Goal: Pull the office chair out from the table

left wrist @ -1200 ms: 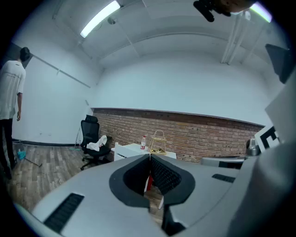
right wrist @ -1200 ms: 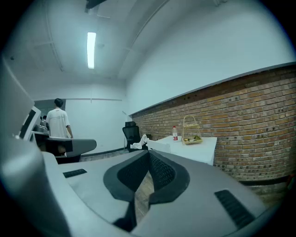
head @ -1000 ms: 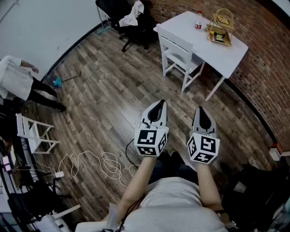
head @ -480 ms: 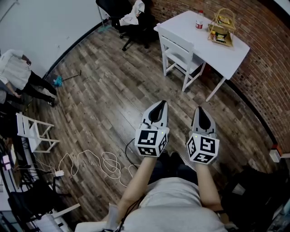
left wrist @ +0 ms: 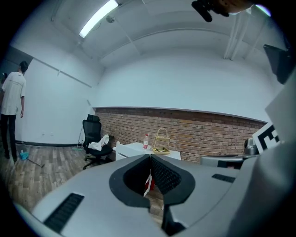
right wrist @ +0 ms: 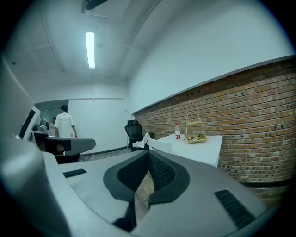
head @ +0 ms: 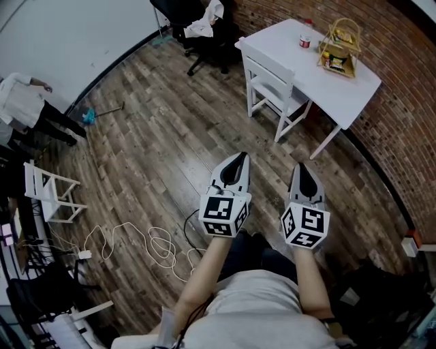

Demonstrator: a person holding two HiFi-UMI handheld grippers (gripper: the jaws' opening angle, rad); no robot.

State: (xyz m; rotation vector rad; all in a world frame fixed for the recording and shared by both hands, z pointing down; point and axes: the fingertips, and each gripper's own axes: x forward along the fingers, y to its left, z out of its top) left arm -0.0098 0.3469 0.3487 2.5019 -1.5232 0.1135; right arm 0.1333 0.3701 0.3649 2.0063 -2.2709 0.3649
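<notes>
Currently | left gripper point(head: 240, 158) jaws together, empty | right gripper point(head: 300, 168) jaws together, empty

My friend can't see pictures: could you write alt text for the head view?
A person holds the shut left gripper and right gripper over a wood floor. Ahead stand a white table with a white chair, and a black office chair beyond.

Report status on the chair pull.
Left gripper and right gripper shut, empty, short of the table. White chair tucked at table; black office chair beyond, untouched. Cable coiled off left, not in path.
</notes>
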